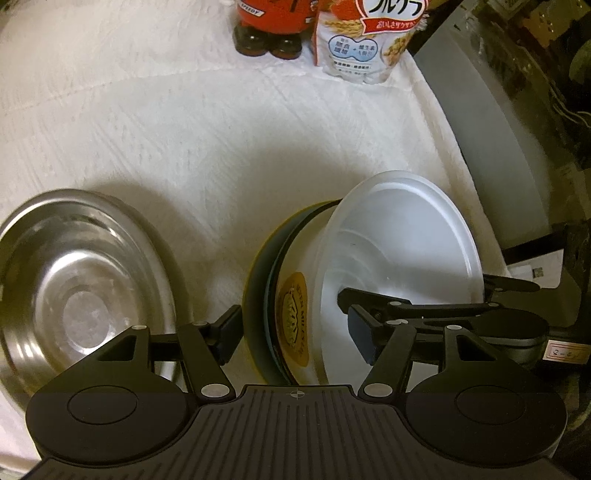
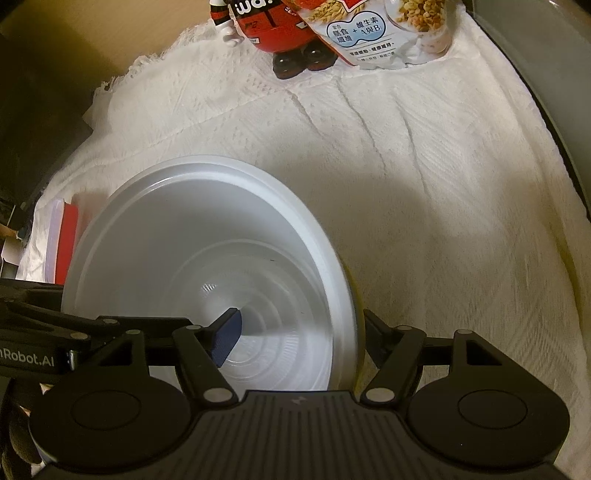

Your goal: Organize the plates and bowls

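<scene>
A white plastic bowl sits nested in a yellow and dark bowl with an orange label on the white cloth. My left gripper is open; its fingers stand either side of the near edge of the stacked bowls, the right finger inside the white bowl. My right gripper is open around the white bowl's right wall, its blue-padded left finger inside the bowl, the right one outside. A steel bowl lies to the left, empty.
A red figurine and a cereal bag stand at the back of the cloth. A red and white container lies at the left edge. A grey appliance borders the table's right side.
</scene>
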The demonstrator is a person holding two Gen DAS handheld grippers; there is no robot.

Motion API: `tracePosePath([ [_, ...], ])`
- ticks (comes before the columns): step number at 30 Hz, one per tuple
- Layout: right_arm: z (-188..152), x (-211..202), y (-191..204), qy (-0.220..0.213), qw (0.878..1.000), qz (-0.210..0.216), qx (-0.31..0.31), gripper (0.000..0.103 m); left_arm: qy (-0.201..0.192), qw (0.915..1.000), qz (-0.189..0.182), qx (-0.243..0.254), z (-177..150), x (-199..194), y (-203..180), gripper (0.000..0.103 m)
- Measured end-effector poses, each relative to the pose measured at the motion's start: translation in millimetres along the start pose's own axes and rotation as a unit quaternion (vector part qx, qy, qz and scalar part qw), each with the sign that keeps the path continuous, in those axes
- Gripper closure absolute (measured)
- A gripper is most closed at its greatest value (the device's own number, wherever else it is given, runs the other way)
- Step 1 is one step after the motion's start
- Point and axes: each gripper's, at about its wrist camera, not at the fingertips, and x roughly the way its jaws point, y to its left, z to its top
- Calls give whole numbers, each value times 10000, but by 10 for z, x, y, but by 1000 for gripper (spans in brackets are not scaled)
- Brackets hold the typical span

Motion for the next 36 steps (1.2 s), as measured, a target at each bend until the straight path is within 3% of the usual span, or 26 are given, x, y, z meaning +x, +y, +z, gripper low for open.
tracePosePath([
  [33,38,-6,53,-45,9997,-160,-170,33,-258,9997,15,-56,20,-144,6,37],
  [36,37,1,76,-46,9997,-164,-196,33,-338,9994,-112,-6,35,-202,-34,43],
])
